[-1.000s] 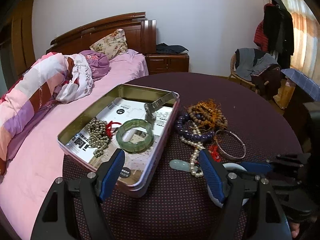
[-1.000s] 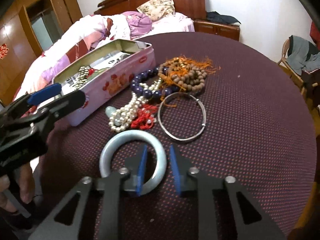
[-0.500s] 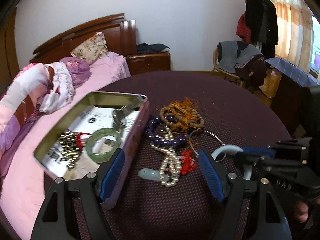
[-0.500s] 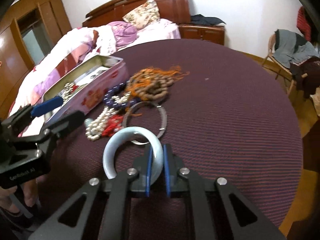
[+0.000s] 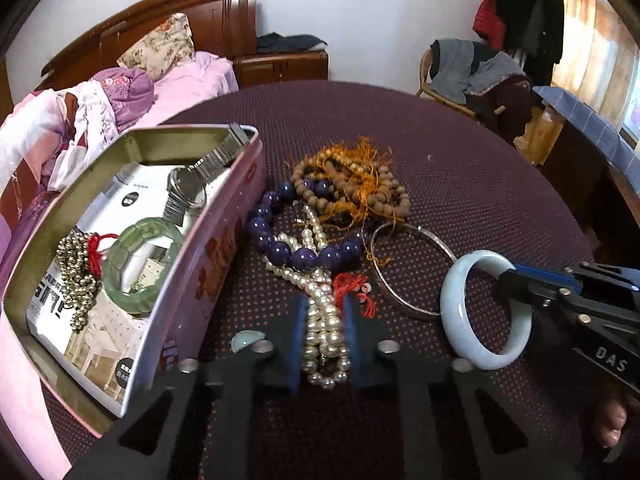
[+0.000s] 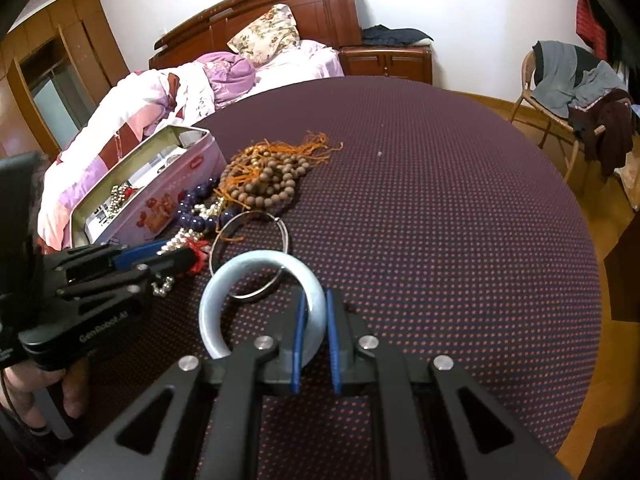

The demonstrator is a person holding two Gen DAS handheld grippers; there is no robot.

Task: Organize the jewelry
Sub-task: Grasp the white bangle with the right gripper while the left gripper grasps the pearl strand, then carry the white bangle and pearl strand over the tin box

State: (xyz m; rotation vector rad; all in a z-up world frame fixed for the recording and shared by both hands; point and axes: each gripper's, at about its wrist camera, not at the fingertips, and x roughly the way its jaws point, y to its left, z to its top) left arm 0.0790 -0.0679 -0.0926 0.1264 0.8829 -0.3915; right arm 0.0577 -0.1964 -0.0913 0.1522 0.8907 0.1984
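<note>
The left gripper [image 5: 323, 336] is closing its fingers around the pearl strand [image 5: 322, 320], which lies between the two blue pads; the pads seem to touch the pearls on both sides, but the blur near the tips makes this not fully sure. The right gripper [image 6: 316, 336] has its fingers nearly together and clamps the rim of the pale blue-white bangle [image 6: 256, 276], which it holds tilted just above the surface [image 6: 440, 220]. In the left wrist view this bangle [image 5: 484, 312] is at the right, just beside the thin silver bangle [image 5: 408, 264]. The rest of the jewelry lies in a heap near the middle of the dark dotted surface: the purple bead bracelet [image 5: 288, 240], the brown wooden beads [image 5: 352, 184] with orange threads, and a red tassel [image 5: 352, 284]. Left of the heap, touching it or nearly so, stands the open pink tin [image 5: 216, 248]. Inside it are a green bracelet [image 5: 140, 264], a metal watch [image 5: 188, 192] and a gold bead chain [image 5: 76, 276].
</note>
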